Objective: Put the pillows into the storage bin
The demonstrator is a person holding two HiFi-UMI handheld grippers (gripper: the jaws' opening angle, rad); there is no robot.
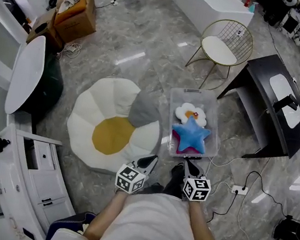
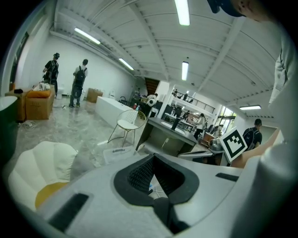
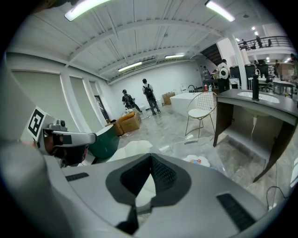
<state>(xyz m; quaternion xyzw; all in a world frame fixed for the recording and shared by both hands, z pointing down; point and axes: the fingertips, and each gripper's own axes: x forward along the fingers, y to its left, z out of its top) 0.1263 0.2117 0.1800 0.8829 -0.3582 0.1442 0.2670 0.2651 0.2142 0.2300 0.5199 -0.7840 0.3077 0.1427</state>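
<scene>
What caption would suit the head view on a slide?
Left gripper and right gripper, shut and empty, near a clear bin holding a star pillow and flower pillow, egg cushion beside.

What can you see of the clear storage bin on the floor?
The storage bin is a clear, plastic-looking rectangular tub, lidless and upright on the grey floor, just right of the egg-shaped cushion. It holds a blue star pillow lying over something pink, with a white flower-shaped pillow beyond.

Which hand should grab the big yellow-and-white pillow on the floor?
Left, probably. The left gripper is right by the big pillow, and the right gripper is in front of the storage bin. Both are shut and empty.
</scene>
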